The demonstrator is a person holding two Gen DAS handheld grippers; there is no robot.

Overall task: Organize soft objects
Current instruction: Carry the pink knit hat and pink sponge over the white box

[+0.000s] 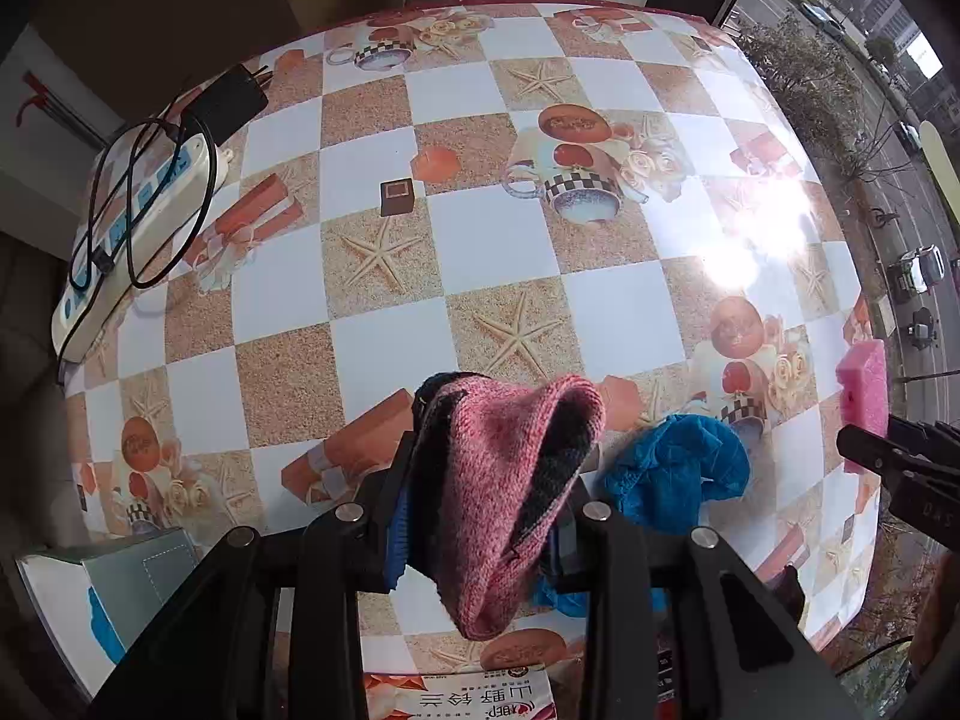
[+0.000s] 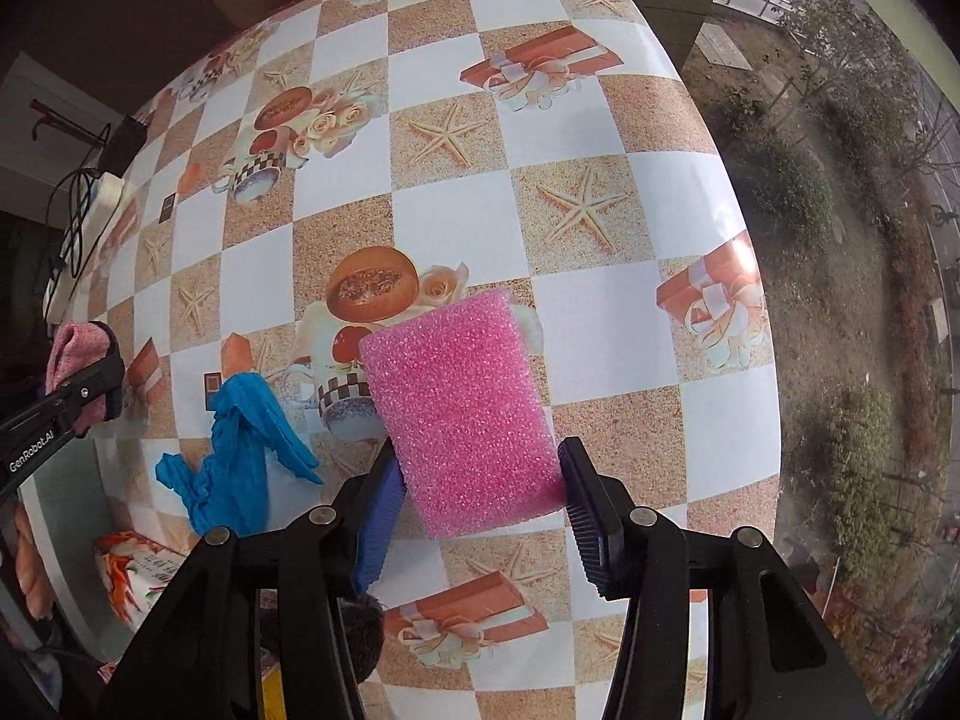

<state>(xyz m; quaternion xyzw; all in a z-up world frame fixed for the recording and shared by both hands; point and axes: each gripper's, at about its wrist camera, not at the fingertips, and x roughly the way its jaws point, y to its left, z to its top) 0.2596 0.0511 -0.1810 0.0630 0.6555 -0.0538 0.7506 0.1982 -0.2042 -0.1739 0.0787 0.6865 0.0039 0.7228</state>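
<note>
My left gripper (image 1: pixel 486 480) is shut on a pink and black knitted sock (image 1: pixel 504 480), which droops between the fingers above the table's near edge. It also shows in the right wrist view (image 2: pixel 75 354) at the far left. My right gripper (image 2: pixel 474 480) is shut on a pink sponge (image 2: pixel 456 408), held above the table. The sponge also shows in the left wrist view (image 1: pixel 864 390) at the far right. A crumpled blue cloth (image 1: pixel 678 474) lies on the checkered tablecloth (image 1: pixel 480 228) between the two grippers, and shows in the right wrist view (image 2: pixel 240 450).
A white power strip (image 1: pixel 132 222) with black cables and an adapter (image 1: pixel 231 99) lies at the table's far left. A small brown block (image 1: pixel 396 197) sits mid-table. A white box (image 1: pixel 120 594) and a printed packet (image 1: pixel 462 696) are at the near edge. A window is at right.
</note>
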